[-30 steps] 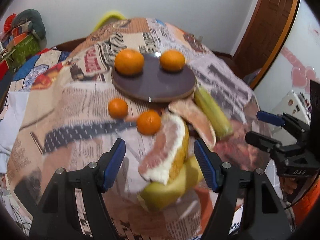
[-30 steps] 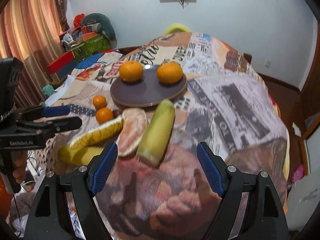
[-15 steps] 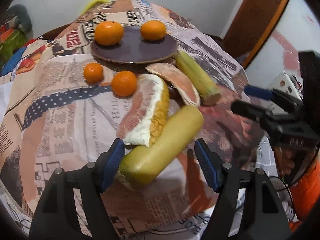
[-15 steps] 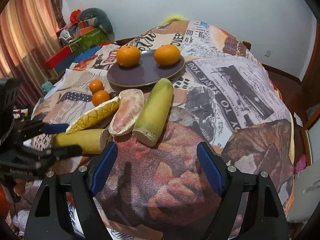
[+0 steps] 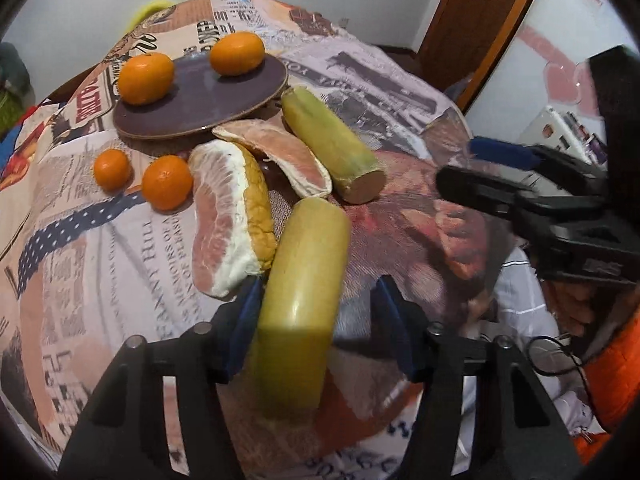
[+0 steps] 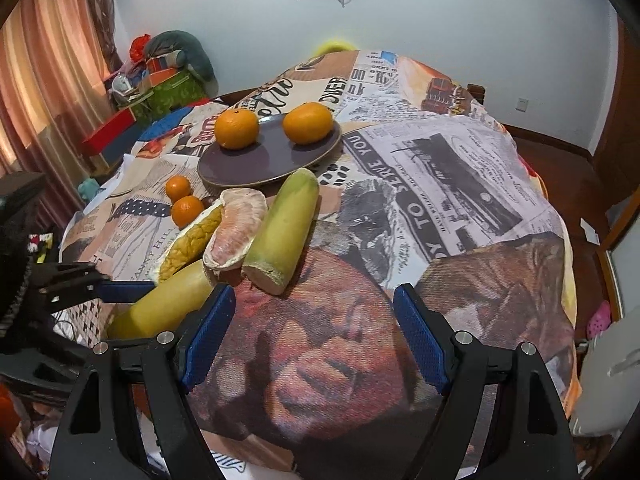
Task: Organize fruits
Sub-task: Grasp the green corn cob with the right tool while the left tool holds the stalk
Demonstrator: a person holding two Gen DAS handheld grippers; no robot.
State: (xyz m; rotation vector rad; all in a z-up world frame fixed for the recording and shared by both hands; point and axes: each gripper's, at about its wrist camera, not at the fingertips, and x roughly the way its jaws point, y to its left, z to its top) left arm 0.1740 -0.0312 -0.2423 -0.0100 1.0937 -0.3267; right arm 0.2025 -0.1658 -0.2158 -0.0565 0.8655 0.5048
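A yellow-green sugarcane piece (image 5: 302, 300) lies at the table's near edge between the open jaws of my left gripper (image 5: 320, 316); the left pad touches it, the right pad stands apart. It also shows in the right wrist view (image 6: 164, 304). A pomelo wedge with rind (image 5: 228, 212), a peeled pomelo segment (image 5: 280, 156) and a second sugarcane piece (image 5: 332, 144) lie behind it. A dark plate (image 5: 200, 100) holds two oranges (image 5: 146, 78) (image 5: 237, 53). Two small oranges (image 5: 113, 169) (image 5: 167, 182) sit beside it. My right gripper (image 6: 312, 328) is open and empty over the cloth.
The round table wears a newspaper-print cloth (image 6: 440, 184). Boxes and bags (image 6: 160, 80) pile up by the curtain on the left. A wooden door (image 5: 480, 20) stands behind the table. The person's orange sleeve (image 5: 616, 380) is at the right.
My left gripper has moved forward and down, so the near sugarcane piece now lies between its jaws. The right gripper has drifted slightly nearer to the fruit.
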